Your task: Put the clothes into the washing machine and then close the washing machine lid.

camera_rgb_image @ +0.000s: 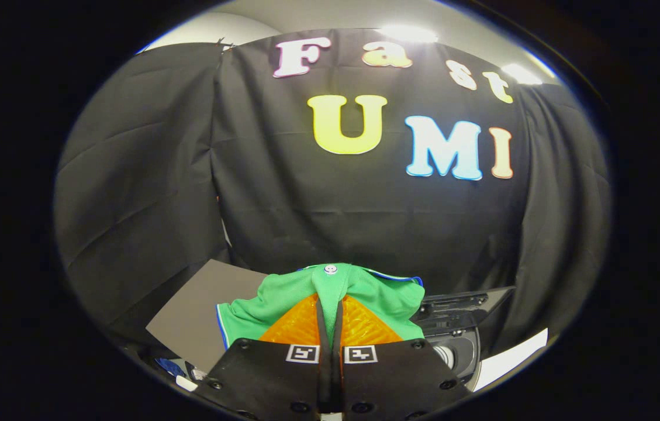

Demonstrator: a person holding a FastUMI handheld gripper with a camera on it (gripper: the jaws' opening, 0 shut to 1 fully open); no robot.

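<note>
The gripper [330,327] has its orange fingers [300,324] clamped on a fold of a green polo shirt [359,289], soft, light and droopy, held above the washing machine [458,345]

Fisheye atop the hand-held gripper [330,318], facing forward along its 2 fingers; booth wall close ahead

I see the green garment [283,295], trimmed in blue and white with a white button at its collar, pinched between my nearly closed tongs [330,310] and draped over them, with the washing machine [458,333] just beyond, lid up.
</note>
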